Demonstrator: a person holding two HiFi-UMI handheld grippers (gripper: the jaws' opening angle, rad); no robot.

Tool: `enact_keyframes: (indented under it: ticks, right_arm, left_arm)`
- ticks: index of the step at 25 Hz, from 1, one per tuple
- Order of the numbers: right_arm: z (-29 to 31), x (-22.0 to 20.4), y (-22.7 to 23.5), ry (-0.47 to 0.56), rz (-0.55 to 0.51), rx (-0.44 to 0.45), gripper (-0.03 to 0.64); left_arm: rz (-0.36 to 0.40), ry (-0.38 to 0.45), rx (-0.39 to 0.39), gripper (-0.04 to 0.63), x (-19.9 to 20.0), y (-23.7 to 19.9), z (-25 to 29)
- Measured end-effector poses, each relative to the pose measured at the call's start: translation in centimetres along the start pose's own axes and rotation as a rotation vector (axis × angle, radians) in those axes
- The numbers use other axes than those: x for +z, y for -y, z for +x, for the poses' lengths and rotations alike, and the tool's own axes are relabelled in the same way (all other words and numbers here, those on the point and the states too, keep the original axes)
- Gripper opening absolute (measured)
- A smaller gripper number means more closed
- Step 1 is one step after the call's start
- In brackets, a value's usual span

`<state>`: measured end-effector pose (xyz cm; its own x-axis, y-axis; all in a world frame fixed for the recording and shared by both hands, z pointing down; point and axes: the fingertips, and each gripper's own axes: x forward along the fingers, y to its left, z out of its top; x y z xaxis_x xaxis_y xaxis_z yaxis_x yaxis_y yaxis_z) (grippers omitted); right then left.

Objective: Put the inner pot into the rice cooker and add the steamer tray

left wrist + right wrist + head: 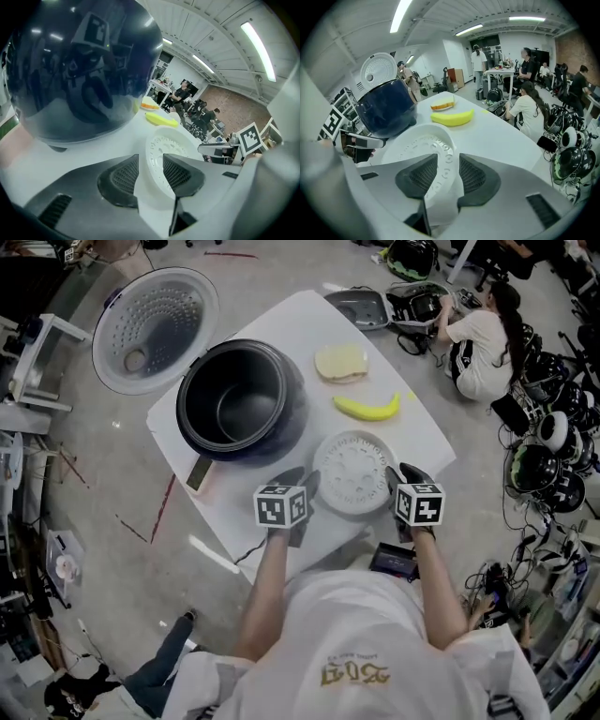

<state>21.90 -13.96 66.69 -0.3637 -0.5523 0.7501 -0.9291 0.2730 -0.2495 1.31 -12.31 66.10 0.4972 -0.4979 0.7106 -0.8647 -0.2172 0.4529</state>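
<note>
Tray [353, 472] lies on table [427, 442] just beside cooker [292, 418], pot [234, 411] seemingly already in it. L gripper [302, 482] & R gripper [403, 476] straddle opposite rim edges – jaws apart, nothing pinched yet – prob. for a level two-sided lift

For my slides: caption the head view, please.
Left tongs and right tongs straddle the steamer tray's rim beside the rice cooker.

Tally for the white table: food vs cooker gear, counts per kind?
Food: 2 (banana, bread slice)
Cooker gear: 2 (rice cooker, steamer tray)
Total: 4
</note>
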Motion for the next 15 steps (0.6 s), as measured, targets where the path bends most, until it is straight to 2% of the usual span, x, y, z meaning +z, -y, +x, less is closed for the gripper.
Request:
enact_keyframes:
  ticks: [5, 15]
  right_arm:
    - [0.6, -1.3, 0.8, -0.031, 0.008, -0.003, 0.156]
    - [0.8, -2.2, 1.0, -0.044, 0.036, 0.008, 0.152]
  left_arm:
    - [-0.05, -0.025, -0.017, 0.179, -0.9, 0.0, 1.3]
    - [-0.062, -0.045, -0.005, 0.164, -1.6, -0.3, 2.2]
